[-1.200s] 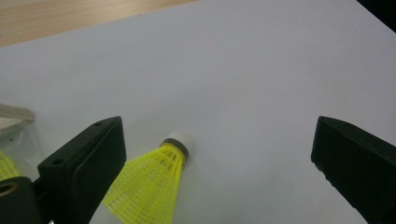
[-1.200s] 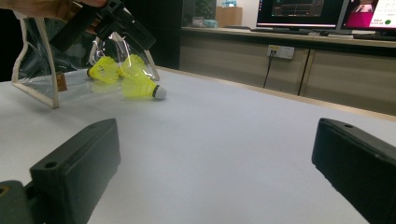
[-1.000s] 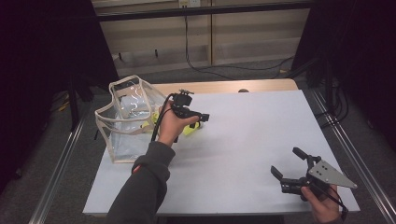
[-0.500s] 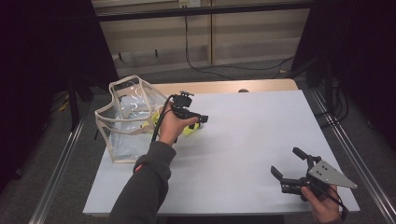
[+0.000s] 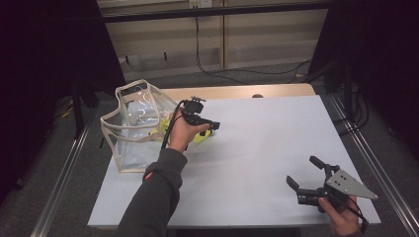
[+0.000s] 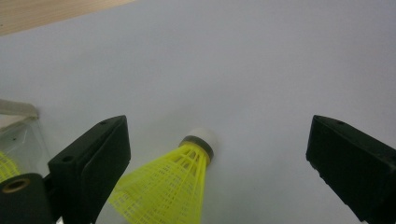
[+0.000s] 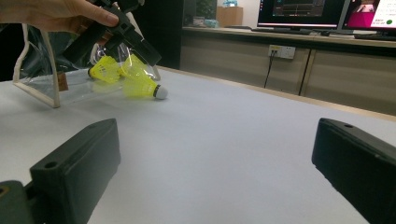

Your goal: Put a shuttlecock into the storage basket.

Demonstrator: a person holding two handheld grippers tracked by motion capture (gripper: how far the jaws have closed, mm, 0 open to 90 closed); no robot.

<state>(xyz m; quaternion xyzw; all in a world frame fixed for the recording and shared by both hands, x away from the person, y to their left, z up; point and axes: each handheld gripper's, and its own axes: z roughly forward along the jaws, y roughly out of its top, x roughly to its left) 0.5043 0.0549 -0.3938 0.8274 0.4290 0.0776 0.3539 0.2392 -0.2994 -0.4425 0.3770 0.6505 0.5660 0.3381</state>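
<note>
Little has moved since the earlier frames: both grippers stand where they stood.

Shuttlecock point(image 6: 175, 179): lies on its side on the table point(image 5: 267, 143), just right of the clear bag point(image 5: 132, 129). Its long axis runs with the white cork pointing away from the left gripper point(image 6: 217, 168) and the yellow skirt toward it. It sits between that gripper's jaws, which are wide apart and clear of it on both sides.

Judgement: the left hand is far nearer, so closing across the skirt is the likely next move.

A second shuttlecock point(image 7: 103, 69) rests by the bag's mouth.

Right gripper point(image 5: 309, 178): near right corner, well apart, jaws wide, holding nothing.
</note>
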